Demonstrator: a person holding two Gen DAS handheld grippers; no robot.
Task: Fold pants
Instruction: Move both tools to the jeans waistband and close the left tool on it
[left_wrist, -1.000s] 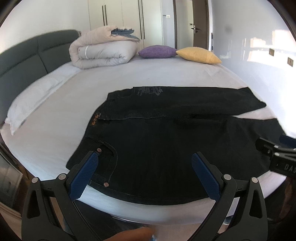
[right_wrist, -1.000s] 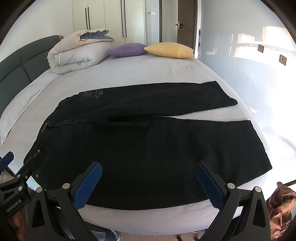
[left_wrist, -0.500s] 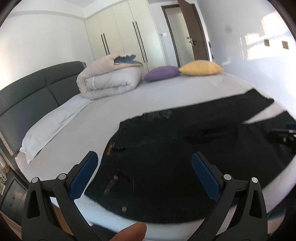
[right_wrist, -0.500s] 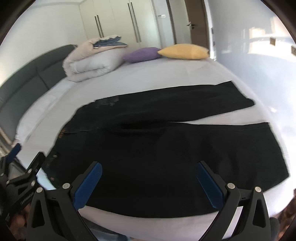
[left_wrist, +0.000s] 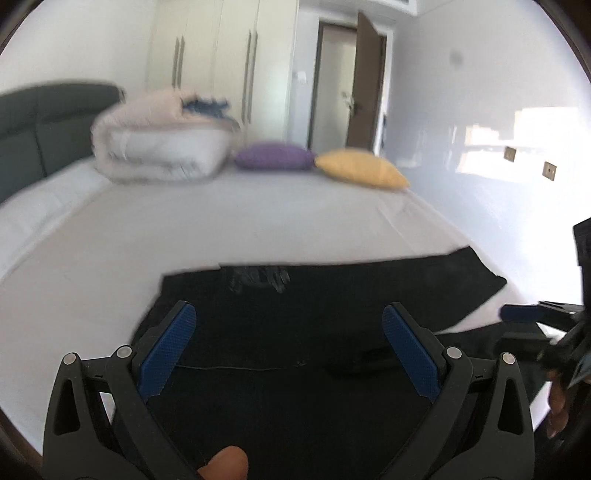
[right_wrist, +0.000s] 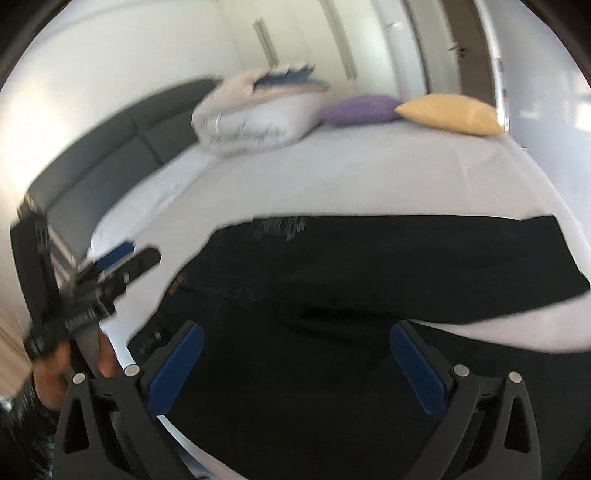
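Black pants (left_wrist: 314, 325) lie spread flat on the white bed (left_wrist: 184, 229), waist to the left and both legs running right; they also fill the lower half of the right wrist view (right_wrist: 369, 280). My left gripper (left_wrist: 290, 347) is open low over the waist area, nothing between its blue pads. My right gripper (right_wrist: 295, 363) is open too, low over the near leg. Each gripper shows in the other's view: the right one at the far right (left_wrist: 532, 317), the left one at the left (right_wrist: 107, 273), held by a hand. Both views are blurred.
A rolled white duvet (left_wrist: 162, 147) with a blue garment on top sits at the bed's far side, beside a purple cushion (left_wrist: 273, 157) and a yellow cushion (left_wrist: 362, 170). A grey headboard (left_wrist: 44, 122) is on the left; wardrobes and a door stand behind.
Both grippers have dropped lower and moved in closer over the pants, tilting up so more of the room shows. Both stay open; the pants lie as before.
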